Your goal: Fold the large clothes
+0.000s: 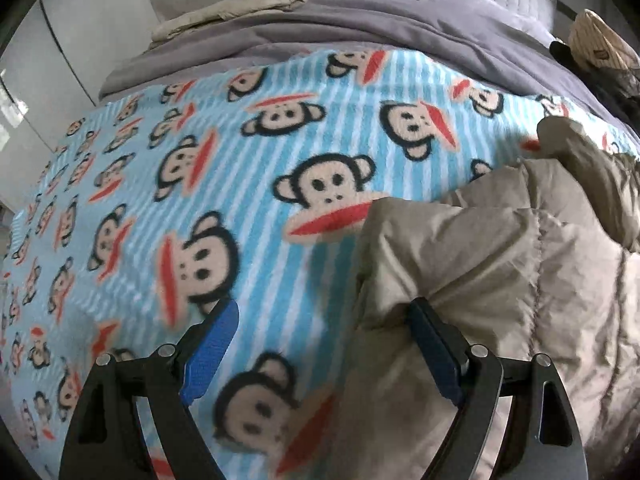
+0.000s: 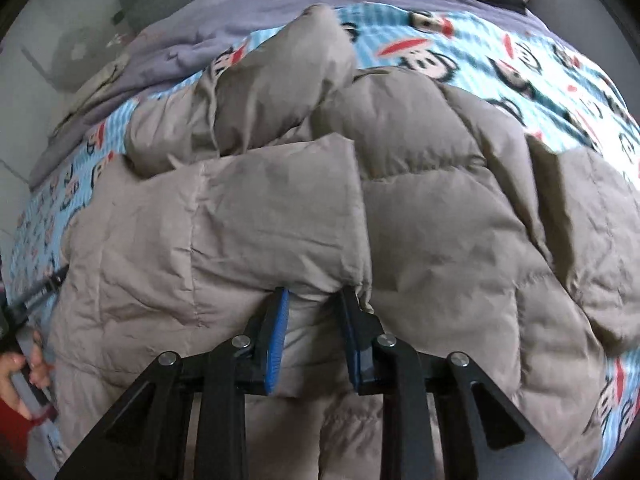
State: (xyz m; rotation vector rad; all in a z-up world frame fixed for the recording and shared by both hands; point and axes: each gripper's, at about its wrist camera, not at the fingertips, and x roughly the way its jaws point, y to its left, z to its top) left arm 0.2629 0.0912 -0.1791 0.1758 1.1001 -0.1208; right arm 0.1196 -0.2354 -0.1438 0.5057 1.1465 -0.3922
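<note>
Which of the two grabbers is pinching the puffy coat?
The right gripper: its blue pads squeeze a fold of the beige puffer coat. The left gripper gapes wide over the monkey blanket.

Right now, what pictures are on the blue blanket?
Monkey faces with red mouths on the striped blanket, clearest in the left wrist view.

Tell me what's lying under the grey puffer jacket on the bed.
The grey puffer jacket lies on a blue striped monkey-print blanket, which shows around it. A purple duvet lies beyond that. Whatever is directly beneath the jacket is covered.
</note>
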